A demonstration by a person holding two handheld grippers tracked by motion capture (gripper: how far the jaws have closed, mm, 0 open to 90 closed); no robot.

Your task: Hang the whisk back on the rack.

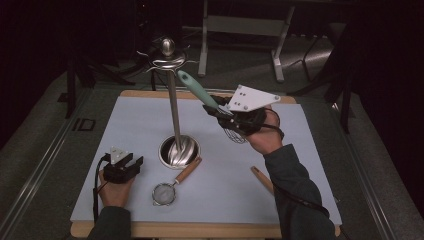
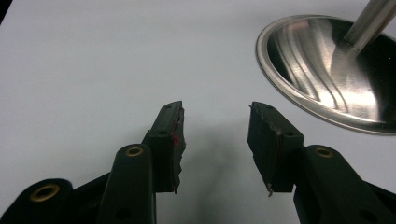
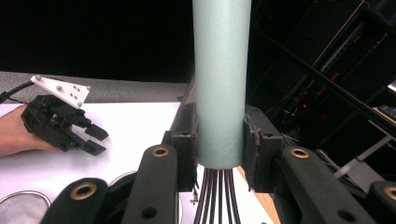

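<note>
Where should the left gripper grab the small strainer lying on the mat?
Probably on the wooden handle, near its middle. The small strainer lies flat with the mesh bowl toward the person and the handle angling away toward the stand base. Come from above with the left gripper, open jaws straddling the handle crosswise. The handle tip lies near the base, so grip short of it.

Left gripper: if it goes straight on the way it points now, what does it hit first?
Probably nothing soon. The left gripper has its jaws open over bare white table cover, and the line ahead looks free to the picture's edge. The stand's steel base lies off to the side; depth is hard to judge.
</note>
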